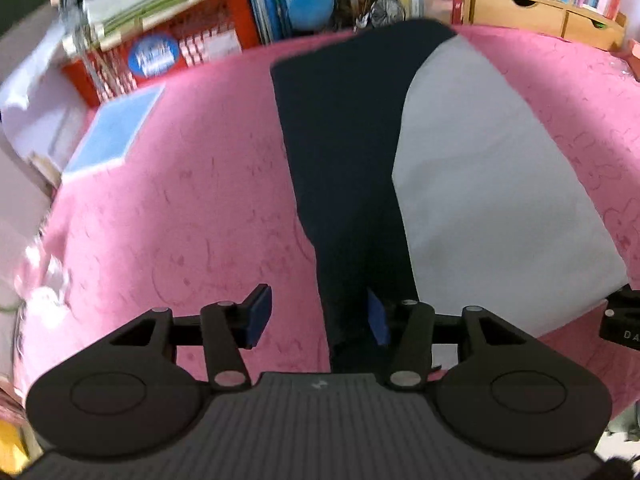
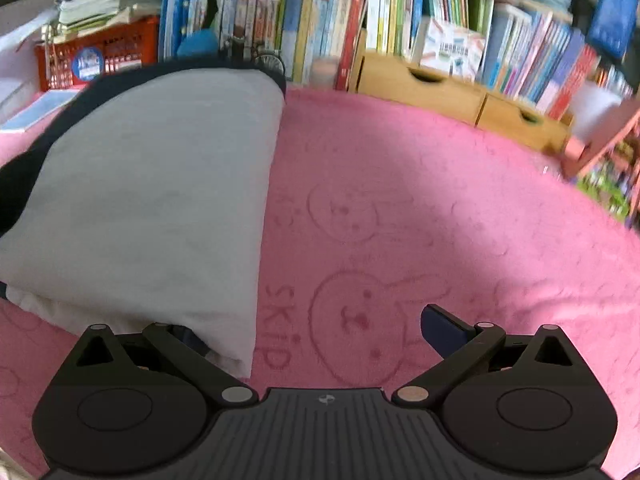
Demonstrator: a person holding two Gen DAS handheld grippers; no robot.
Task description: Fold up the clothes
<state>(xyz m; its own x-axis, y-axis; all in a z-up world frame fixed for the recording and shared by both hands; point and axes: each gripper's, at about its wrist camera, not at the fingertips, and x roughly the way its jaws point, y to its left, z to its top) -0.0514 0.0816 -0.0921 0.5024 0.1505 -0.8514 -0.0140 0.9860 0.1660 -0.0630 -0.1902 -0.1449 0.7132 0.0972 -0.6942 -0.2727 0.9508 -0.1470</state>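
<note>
- Clothes here are one garment, grey with a dark navy part, lying on the pink towel-covered desk; it is sitting at about 12 to 1 o'clock ahead of my left tongs and at 10 o'clock from my right tongs.
- I am judging the folding as well along: in the right wrist view the grey panel is lying doubled over, with a neat straight edge on its right and layered white cloth showing under its near corner. The navy strip on the left still looks unfolded, so one more fold, or a final tidy, seems left.
- My left tongs are standing spread, with the near end of the navy strip running between the pads; the right pad is just beside or touching the cloth, and I cannot tell which.
- My right tongs are spread wide too, grasping nothing; the left finger is hidden under the garment's near corner, while the right one is hovering over bare towel.
- Motion blur is softening both views, so seams, sleeves and the kind of garment are hard to make out, and its far end is blending into the dim bookshelf behind.
</note>
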